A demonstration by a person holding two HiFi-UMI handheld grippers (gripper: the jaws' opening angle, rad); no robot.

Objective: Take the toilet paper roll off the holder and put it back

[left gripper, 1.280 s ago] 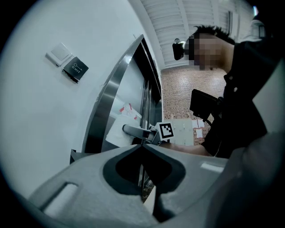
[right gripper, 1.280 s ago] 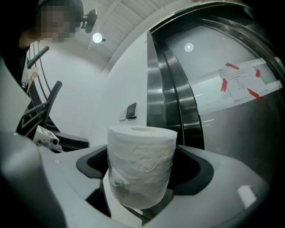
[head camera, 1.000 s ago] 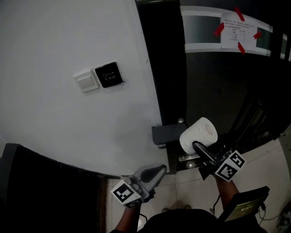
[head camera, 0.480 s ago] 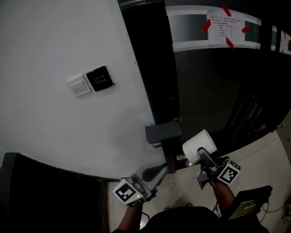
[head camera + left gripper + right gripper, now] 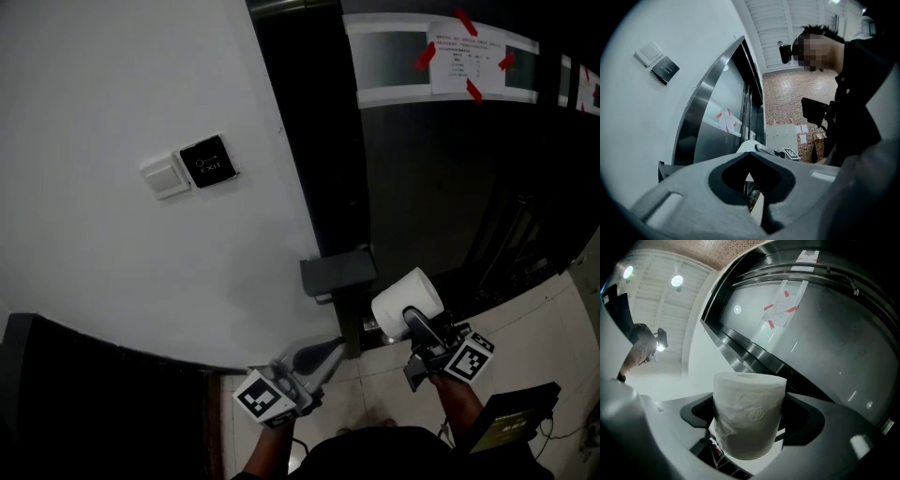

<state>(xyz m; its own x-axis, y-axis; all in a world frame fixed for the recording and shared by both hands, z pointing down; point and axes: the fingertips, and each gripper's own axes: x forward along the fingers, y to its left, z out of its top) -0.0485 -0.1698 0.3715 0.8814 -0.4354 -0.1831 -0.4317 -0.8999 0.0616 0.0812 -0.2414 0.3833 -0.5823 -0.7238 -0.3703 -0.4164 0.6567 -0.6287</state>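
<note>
A white toilet paper roll (image 5: 406, 302) (image 5: 749, 416) sits between the jaws of my right gripper (image 5: 414, 324) (image 5: 750, 430), which is shut on its sides. The roll hangs in the air, slightly right of and below the dark grey holder (image 5: 337, 273) on the edge of the white wall. My left gripper (image 5: 330, 351) (image 5: 749, 157) hovers low, left of the roll and below the holder. Its jaws are shut with nothing in them. A bit of the roll (image 5: 746, 147) peeks over them in the left gripper view.
A white switch (image 5: 164, 176) and a black button plate (image 5: 208, 160) are on the wall, upper left. Behind the roll is a dark glass door with a notice (image 5: 466, 58) held by red tape. A dark panel (image 5: 94, 394) stands lower left. The floor (image 5: 534, 319) is tiled.
The right gripper has carried the roll down and a little away from the holder. The head view has shifted, so the wall and door sit further left. The left gripper has barely moved.
</note>
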